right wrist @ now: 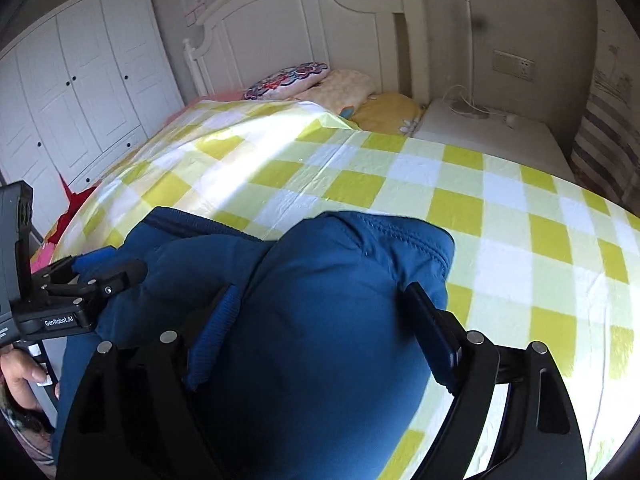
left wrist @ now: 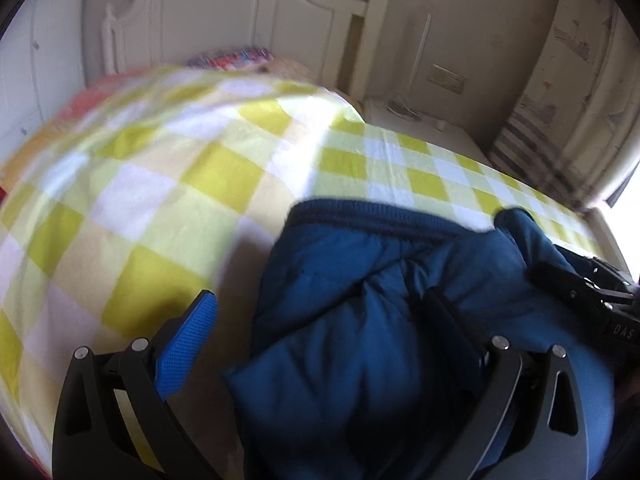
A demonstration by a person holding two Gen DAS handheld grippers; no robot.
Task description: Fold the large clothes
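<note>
Right wrist view: both grippers, the right gripper (right wrist: pixel 320 312) and left gripper (left wrist: pixel 320 320), stand wide apart, gripping nothing, around the bunched blue jacket (right wrist: pixel 320 340) on the bed (right wrist: pixel 500 220), folding far from finished.

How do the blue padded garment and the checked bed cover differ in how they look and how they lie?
The blue garment is one plain dark colour; the checked cover has yellow-green and white squares. The garment is thick, quilted and bunched into folds; the cover is thin and spread nearly flat, with only light creases. The garment takes up a small part near the bed's edge, between the open right gripper; the cover reaches across the bed. Both are cloth, and the garment lies on the cover.
</note>
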